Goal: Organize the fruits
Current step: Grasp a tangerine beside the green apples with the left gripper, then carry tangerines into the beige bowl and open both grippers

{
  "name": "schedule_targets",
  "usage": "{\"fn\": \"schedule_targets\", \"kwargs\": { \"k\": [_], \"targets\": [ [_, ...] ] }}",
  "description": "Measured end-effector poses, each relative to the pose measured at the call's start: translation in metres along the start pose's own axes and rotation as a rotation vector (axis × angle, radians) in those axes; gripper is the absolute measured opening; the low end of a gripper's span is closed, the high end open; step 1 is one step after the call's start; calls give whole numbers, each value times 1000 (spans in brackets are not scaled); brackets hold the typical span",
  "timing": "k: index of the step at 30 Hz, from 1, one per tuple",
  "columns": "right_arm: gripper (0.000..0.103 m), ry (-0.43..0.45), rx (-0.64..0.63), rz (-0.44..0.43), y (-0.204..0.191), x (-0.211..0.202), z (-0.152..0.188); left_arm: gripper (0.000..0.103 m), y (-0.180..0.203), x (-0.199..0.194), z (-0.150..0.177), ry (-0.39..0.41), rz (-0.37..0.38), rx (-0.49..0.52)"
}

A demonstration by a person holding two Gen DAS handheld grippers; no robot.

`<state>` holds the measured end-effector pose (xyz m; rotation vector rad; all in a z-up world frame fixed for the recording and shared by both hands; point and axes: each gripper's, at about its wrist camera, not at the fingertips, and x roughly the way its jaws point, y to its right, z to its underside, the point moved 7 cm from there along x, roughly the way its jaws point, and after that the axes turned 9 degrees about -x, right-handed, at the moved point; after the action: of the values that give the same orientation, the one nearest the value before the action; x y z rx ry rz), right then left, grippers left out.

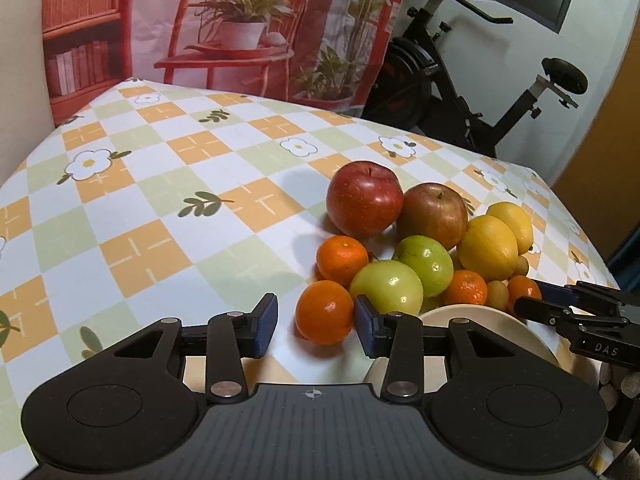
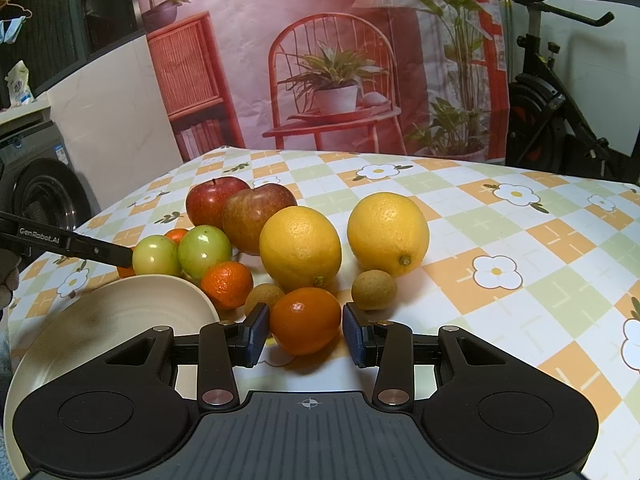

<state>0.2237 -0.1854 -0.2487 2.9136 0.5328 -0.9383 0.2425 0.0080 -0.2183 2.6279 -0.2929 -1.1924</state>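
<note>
- On the worktop [image 2: 540, 248], checked floral cloth: fruit bunched in one pile close to the near edge, toward one corner, beside a cream bowl [image 2: 120, 316].
- Pile: two red apples [image 1: 364, 204] at the far side, touching each other; two green apples [image 1: 388, 290] touching in the middle; two lemons [image 2: 300, 246] side by side; mandarins [image 1: 342, 260] scattered round the near side; two small brown round fruits [image 2: 374, 290] near the lemons.
- Bowl is empty, rim just beside a green apple and a mandarin.
- Right tongs [image 2: 306, 334]: jaws partly open around an orange mandarin [image 2: 306, 320] sitting on the cloth. Pads sit right at its sides; cannot tell whether they press on it.
- Left tongs [image 1: 316, 324]: jaws partly open, nothing gripped. Another mandarin [image 1: 326, 312] lies just ahead between the blue pads [image 1: 266, 324], clear gap on the left pad side.
- Left tongs' right finger sits over the bowl rim, tip close to a green apple.
- Behind the far edge: printed backdrop [image 2: 340, 60] with a red chair and potted plants, exercise bike [image 1: 460, 92] to its right.
</note>
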Motion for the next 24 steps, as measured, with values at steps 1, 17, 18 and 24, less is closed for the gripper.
{"fn": "schedule_targets", "kwargs": {
  "k": [1, 17, 18, 24],
  "targets": [
    [38, 0, 0, 0, 0, 0, 0, 44, 1, 2, 1, -7, 3, 4],
    [37, 2, 3, -3, -1, 2, 0, 36, 1, -5, -3, 55, -29, 25],
    [37, 2, 2, -3, -1, 2, 0, 36, 2, -10, -5, 67, -20, 28],
    [36, 6, 10, 2, 0, 0, 0, 36, 10, -27, -9, 81, 15, 31]
  ]
}}
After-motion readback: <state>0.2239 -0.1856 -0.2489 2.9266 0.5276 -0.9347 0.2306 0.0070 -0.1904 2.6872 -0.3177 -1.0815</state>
